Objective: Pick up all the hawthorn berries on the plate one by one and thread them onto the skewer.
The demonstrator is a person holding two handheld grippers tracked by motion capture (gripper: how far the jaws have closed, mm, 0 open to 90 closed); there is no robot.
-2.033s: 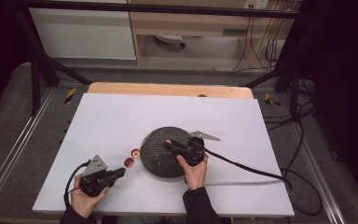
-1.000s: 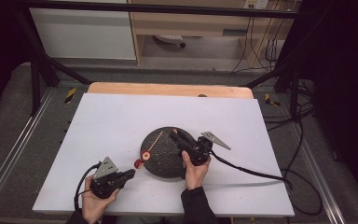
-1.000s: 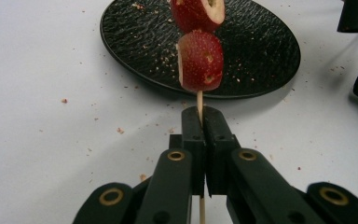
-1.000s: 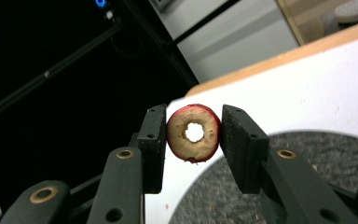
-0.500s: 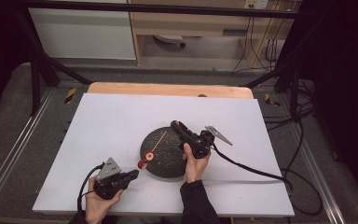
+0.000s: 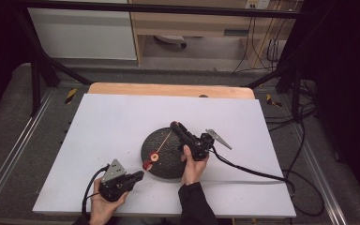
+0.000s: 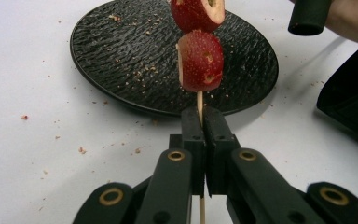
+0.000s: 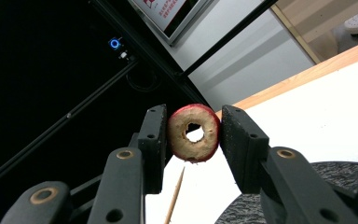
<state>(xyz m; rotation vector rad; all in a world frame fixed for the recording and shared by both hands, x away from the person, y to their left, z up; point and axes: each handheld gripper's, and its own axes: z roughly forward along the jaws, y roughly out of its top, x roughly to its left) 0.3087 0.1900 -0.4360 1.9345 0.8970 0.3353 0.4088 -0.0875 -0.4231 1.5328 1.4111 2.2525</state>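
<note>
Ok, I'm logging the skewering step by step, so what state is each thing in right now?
Left gripper: shut on the skewer.
Skewer: held, pointing out over the plate, two red fruit pieces threaded on it.
Fruit pieces: on the skewer, one behind the other.
Right gripper: shut on the fruit ring.
Fruit ring: cored, gripped by its sides, lifted, just past the skewer tip.
Plate: on the table, only crumbs on it.

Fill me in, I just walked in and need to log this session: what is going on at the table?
A person is threading red fruit pieces onto a thin wooden skewer above a black plate. The left gripper is shut on the skewer, which already carries two pieces. The right gripper is clamped on a cored fruit ring, held up over the plate beyond the skewer's pointed tip and not yet slid on.
</note>
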